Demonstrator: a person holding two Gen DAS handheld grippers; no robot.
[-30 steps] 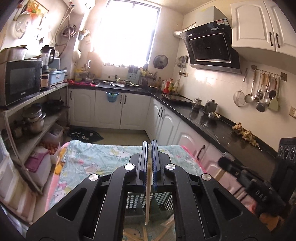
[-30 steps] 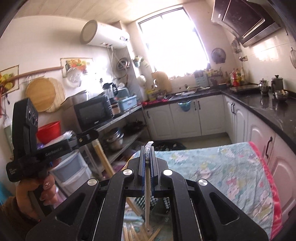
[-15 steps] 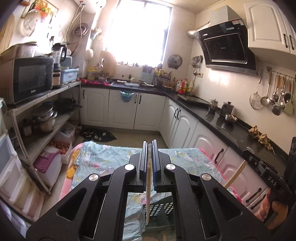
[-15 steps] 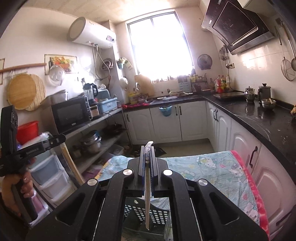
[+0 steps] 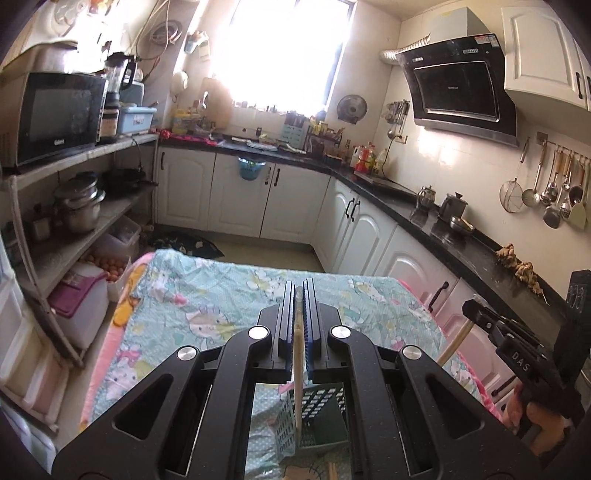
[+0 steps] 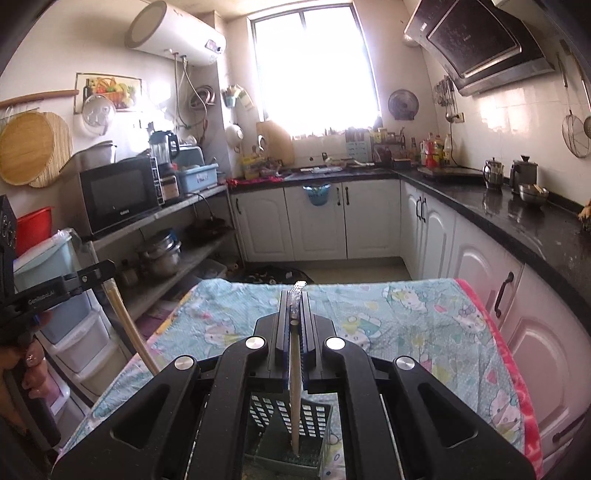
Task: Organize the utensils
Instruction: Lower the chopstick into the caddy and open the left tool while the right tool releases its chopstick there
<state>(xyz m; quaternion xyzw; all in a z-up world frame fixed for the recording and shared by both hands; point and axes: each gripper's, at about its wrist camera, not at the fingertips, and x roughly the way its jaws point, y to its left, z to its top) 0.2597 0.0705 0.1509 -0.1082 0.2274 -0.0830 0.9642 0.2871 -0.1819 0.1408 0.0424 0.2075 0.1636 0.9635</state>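
Each gripper pinches one pale wooden chopstick [image 6: 294, 387] (slim, tip tapering) upright.

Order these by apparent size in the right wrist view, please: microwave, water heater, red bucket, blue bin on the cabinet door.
1. microwave
2. water heater, nearly equal to the microwave, so that order is unsure
3. red bucket, partly hidden
4. blue bin
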